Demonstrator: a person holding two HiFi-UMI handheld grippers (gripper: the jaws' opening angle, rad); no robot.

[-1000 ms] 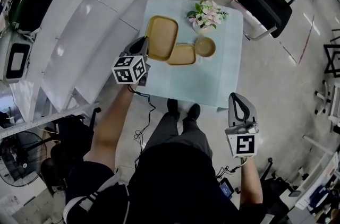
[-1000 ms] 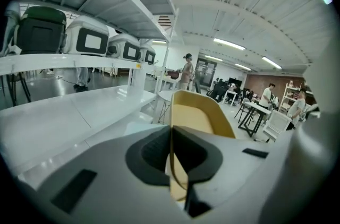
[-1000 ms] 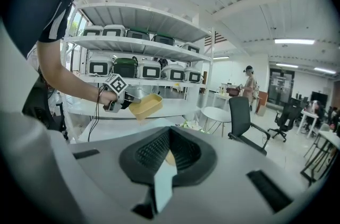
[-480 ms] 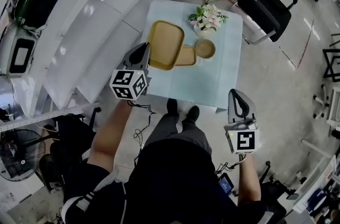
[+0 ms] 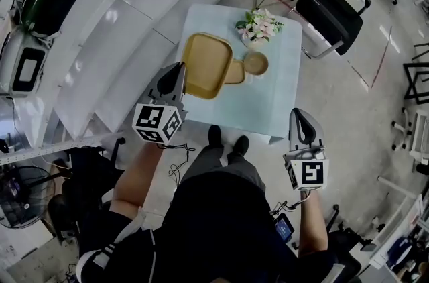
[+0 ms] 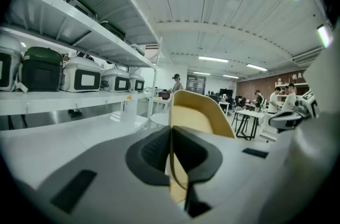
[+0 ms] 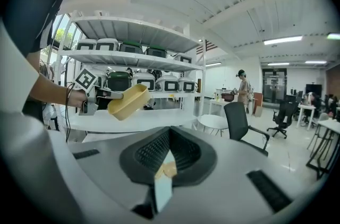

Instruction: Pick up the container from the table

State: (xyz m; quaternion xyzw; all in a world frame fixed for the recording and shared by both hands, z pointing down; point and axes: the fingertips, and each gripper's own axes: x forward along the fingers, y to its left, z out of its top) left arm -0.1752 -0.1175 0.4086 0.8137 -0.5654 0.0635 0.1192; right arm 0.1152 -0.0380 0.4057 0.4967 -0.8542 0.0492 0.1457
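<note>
The yellow container [image 5: 205, 64] hangs tilted in the air above the pale blue tabletop [image 5: 268, 107], touching nothing on it. The left gripper [image 5: 179, 68] has its jaws clenched on the container's near rim, the thin edge pinched between the pads. Below it on the tabletop lie a smaller yellow tray [image 5: 236, 74], a round bowl [image 5: 255, 63] and a pot of flowers [image 5: 258, 24]. The right gripper [image 5: 300, 114] hovers off the tabletop's near right corner, jaws together on nothing.

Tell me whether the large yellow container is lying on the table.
No, the left claw grips the container by its rim, raised clear of the table.
</note>
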